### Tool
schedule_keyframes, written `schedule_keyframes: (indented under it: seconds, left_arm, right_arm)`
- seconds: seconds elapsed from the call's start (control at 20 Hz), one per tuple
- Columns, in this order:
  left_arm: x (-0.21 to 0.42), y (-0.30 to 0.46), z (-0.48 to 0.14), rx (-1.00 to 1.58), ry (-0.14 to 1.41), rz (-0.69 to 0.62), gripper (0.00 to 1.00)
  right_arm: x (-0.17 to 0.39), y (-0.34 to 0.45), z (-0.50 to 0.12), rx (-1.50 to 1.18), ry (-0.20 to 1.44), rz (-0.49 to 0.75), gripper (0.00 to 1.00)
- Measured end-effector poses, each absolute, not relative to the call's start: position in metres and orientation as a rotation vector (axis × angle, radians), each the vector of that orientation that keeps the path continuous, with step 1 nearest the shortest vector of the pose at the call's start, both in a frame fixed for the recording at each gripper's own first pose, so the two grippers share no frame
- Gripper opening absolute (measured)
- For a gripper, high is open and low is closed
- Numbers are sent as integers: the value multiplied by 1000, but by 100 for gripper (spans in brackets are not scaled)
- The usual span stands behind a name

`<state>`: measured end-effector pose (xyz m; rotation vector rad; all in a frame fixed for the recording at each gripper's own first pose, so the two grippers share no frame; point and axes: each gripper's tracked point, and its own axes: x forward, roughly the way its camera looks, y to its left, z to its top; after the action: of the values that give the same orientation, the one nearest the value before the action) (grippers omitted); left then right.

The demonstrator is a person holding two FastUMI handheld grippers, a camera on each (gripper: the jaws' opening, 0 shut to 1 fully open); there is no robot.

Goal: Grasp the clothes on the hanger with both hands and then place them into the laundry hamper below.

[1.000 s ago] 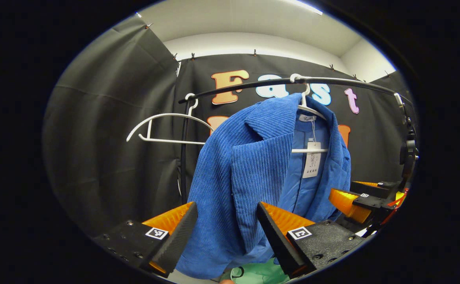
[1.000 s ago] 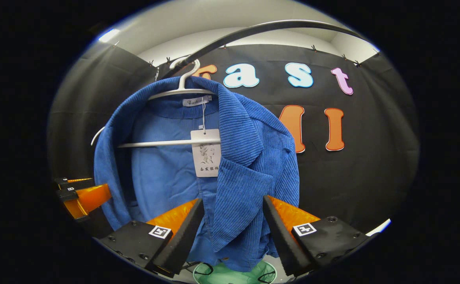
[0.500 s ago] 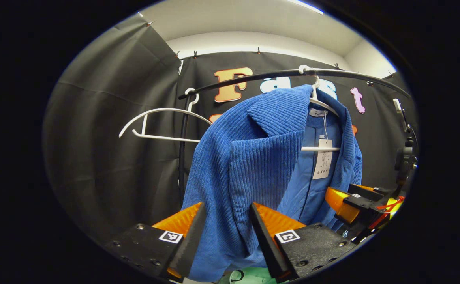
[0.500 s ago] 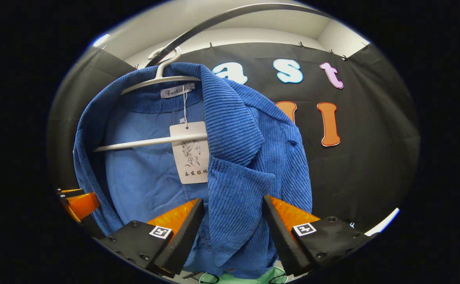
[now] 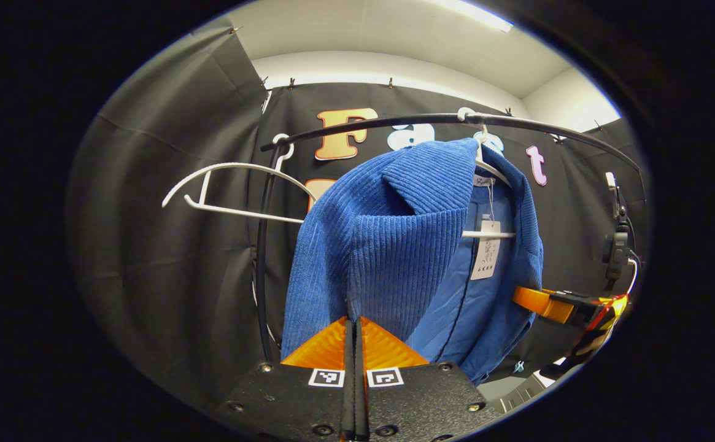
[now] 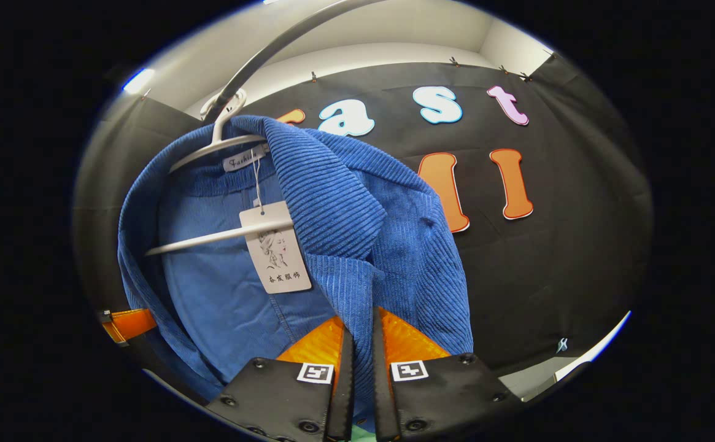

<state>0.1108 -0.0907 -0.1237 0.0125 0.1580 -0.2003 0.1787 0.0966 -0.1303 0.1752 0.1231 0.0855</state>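
Both claws are pinched tight on the blue corduroy jacket. In the left gripper view, the left claw (image 5: 353,334) has its orange fingers nearly together, with the edge of the jacket's (image 5: 388,245) front panel caught in the thin slit between them. In the right gripper view, the right claw (image 6: 360,334) grips the opposite front panel of the jacket (image 6: 357,221), a strip of ribbed cloth pressed between both fingers.

Farther off in the left gripper view, the right claw's orange finger shows at the far edge of the garment, low on the right. Likewise the left claw's orange finger peeks from behind the jacket at the lower left of the right gripper view.

Behind the claws the jacket hangs open on a white hanger (image 6: 222,138), its lapels folded outward and a paper tag (image 6: 276,255) dangling by a string from the collar across the hanger's crossbar. That hanger hooks over a dark curved rail (image 5: 394,123). A second, bare white hanger (image 5: 228,184) hangs on the rail's left end in the left gripper view.
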Motion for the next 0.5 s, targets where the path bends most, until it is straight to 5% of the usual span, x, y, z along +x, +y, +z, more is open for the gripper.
schedule_keyframes:
  seconds: [0.2,0.35,0.5]
  left_arm:
    - [98,-77,-104,14,115,-170,0]
    - [89,-65,-83,-21,81,-151,2]
    - [79,-45,-57,-30,30,-116,0]
  right_arm:
    - [166,86,-110,211,69,162,21]
    - [161,58,-95,243,44,131,8]
    - [155,52,-85,309,49,178,8]
